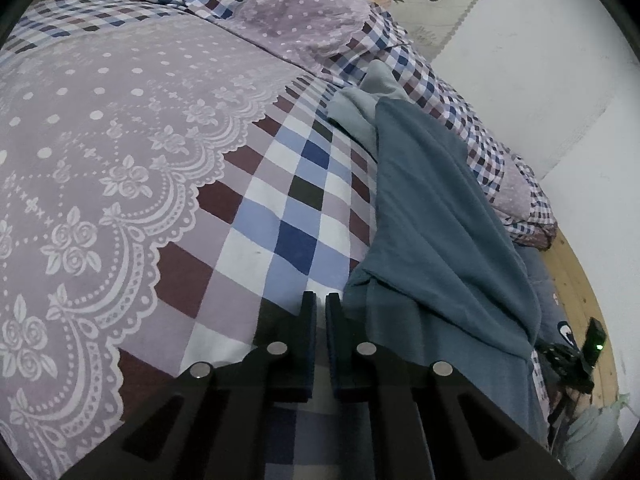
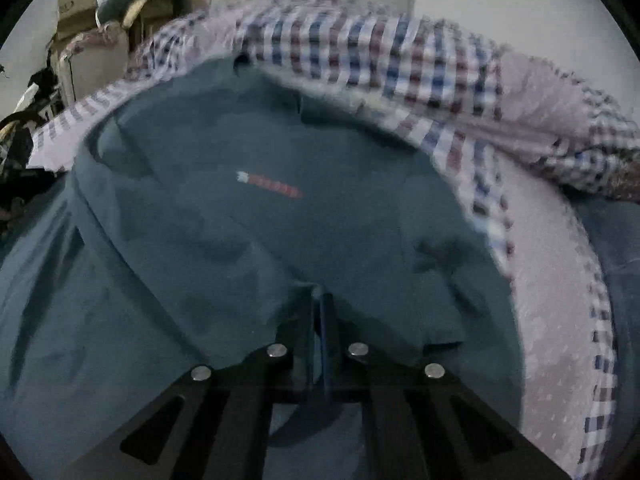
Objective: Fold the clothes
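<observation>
On the bed, a bedspread (image 1: 296, 208) of checked cotton in white, blue and dark red, with a large lilac panel of white lace roses and dots (image 1: 100, 140), covers the whole surface. In the left wrist view the left hand-held gripper (image 1: 320, 300) sits at 6 o'clock above the checks; its two black fingers stand almost together with only a thin gap, and nothing is between them. The teal-blue soft garment (image 1: 436, 216) lies just beside it, running from 5 o'clock up toward 1 o'clock as a long folded strip, and a paler grey-blue part (image 1: 360, 112) shows at its far end. A white wall (image 1: 520, 60) rises at 2 o'clock, and a wooden floor (image 1: 576, 292) appears at 4 o'clock.

In the right wrist view, which is rather blurred, the same garment (image 2: 240, 220) fills the middle and the left, with a small red and white printed mark (image 2: 268, 186) near the centre. The right hand-held gripper (image 2: 320, 300) at 6 o'clock has its fingers pressed nearly together, and a fold of the teal cloth seems pinched between them. The checked bedspread (image 2: 420, 64) curves from 11 o'clock round to 4 o'clock.
</observation>
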A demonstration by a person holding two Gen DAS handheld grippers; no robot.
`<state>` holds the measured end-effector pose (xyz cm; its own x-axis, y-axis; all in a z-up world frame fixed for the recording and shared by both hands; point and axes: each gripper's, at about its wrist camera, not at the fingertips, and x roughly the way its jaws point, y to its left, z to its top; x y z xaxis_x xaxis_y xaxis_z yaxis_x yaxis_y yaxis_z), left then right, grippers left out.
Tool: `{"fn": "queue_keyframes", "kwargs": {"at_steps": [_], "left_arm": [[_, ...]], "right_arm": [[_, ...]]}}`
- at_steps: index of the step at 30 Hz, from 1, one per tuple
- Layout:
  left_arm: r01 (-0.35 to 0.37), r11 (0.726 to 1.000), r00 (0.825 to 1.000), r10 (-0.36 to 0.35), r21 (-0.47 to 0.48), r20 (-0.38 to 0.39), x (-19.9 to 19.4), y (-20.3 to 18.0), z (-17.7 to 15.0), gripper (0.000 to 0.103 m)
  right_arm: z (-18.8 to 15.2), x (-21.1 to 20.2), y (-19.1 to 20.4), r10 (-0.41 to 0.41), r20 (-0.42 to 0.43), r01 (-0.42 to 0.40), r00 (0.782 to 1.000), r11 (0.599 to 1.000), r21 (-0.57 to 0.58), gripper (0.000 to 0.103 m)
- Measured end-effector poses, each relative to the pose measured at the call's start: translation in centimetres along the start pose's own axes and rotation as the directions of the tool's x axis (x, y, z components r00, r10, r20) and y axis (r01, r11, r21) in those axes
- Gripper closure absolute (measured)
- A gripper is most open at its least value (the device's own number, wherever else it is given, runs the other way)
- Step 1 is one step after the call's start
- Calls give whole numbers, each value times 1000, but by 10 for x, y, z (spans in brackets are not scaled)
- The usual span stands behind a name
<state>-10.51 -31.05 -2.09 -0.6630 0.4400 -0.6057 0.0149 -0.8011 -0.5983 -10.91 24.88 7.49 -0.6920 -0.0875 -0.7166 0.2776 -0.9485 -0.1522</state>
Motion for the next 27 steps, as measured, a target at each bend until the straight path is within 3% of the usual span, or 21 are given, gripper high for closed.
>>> {"fn": "queue_keyframes", "kwargs": {"at_steps": [3, 6, 11, 14, 17, 19, 21, 23, 27], "left_arm": [[-10, 1000, 1000, 10, -2, 1, 0, 1, -1, 101], [-21, 1000, 1000, 21, 6, 3, 0, 0, -2, 101], [-26, 1000, 1000, 26, 11, 3, 1, 0, -3, 101], [-30, 999, 1000, 30, 11, 2, 1, -1, -3, 101], [-36, 999, 999, 36, 13, -1, 2, -2, -3, 101], [-40, 999, 999, 40, 14, -3, 4, -4, -2, 101], [-43, 999, 999, 44, 14, -5, 5, -6, -1, 101], [-54, 998, 998, 55, 19, -9, 7, -8, 0, 101], [-87, 996, 996, 88, 34, -22, 10, -15, 4, 101]], "right_arm": [[-1, -20, -13, -72, 74, 67, 995, 996, 67, 103], [-3, -16, -21, -96, 47, 90, 994, 989, 118, 103], [-1, 21, -23, -153, -89, 166, 984, 971, 171, 102], [-1, 42, -40, -260, -198, 302, 945, 926, 226, 102], [-5, 15, -63, -235, -166, 282, 958, 877, 390, 101], [-12, -13, -69, -220, -109, 245, 969, 844, 476, 96], [-20, -52, -63, -221, -44, 210, 974, 821, 531, 79], [-48, -101, -72, -237, 25, 179, 971, 795, 579, 61], [-98, -173, -83, -268, 123, 123, 956, 743, 658, 42]]}}
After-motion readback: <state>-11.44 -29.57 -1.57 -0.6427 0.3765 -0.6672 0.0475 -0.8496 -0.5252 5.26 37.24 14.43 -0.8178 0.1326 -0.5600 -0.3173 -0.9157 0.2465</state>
